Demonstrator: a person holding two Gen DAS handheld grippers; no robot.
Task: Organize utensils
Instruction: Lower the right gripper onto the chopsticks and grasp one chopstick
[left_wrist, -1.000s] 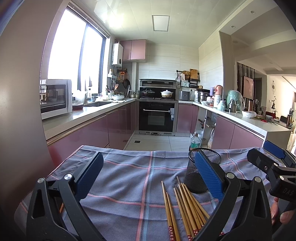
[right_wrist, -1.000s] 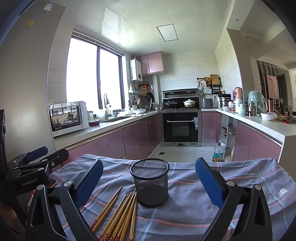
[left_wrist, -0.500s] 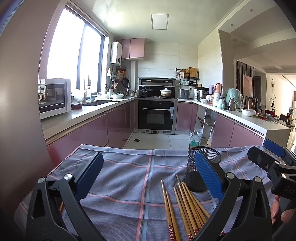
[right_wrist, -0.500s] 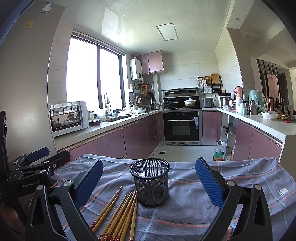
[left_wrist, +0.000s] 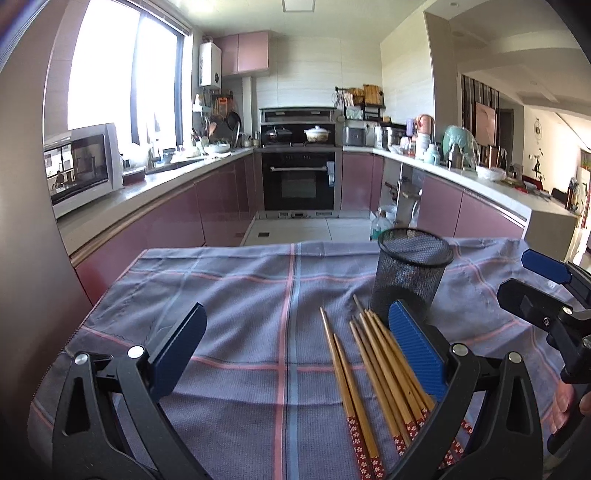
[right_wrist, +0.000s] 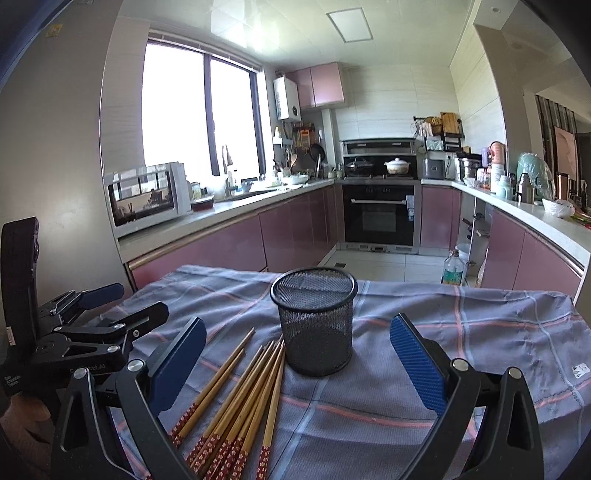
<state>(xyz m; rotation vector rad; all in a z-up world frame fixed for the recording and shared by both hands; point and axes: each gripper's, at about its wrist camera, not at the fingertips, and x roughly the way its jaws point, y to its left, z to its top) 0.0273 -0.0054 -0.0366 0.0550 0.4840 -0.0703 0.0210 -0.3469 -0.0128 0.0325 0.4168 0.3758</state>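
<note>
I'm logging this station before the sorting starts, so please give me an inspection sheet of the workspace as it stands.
Surface: table under a grey-blue checked cloth, somewhat wrinkled.
Job's things: wooden chopsticks with red patterned ends lie loose in a fan on the cloth, tips toward the black mesh holder; the holder stands upright with no chopsticks in it.
Clutter: nothing seen on the cloth besides these.
Grippers: left gripper open, holding nothing, above the cloth left of the holder; right gripper open, holding nothing, facing the holder.
Cables: nothing seen.
Surroundings: kitchen with pink cabinets, microwave on the counter, built-in oven, a bottle on the floor.
</note>
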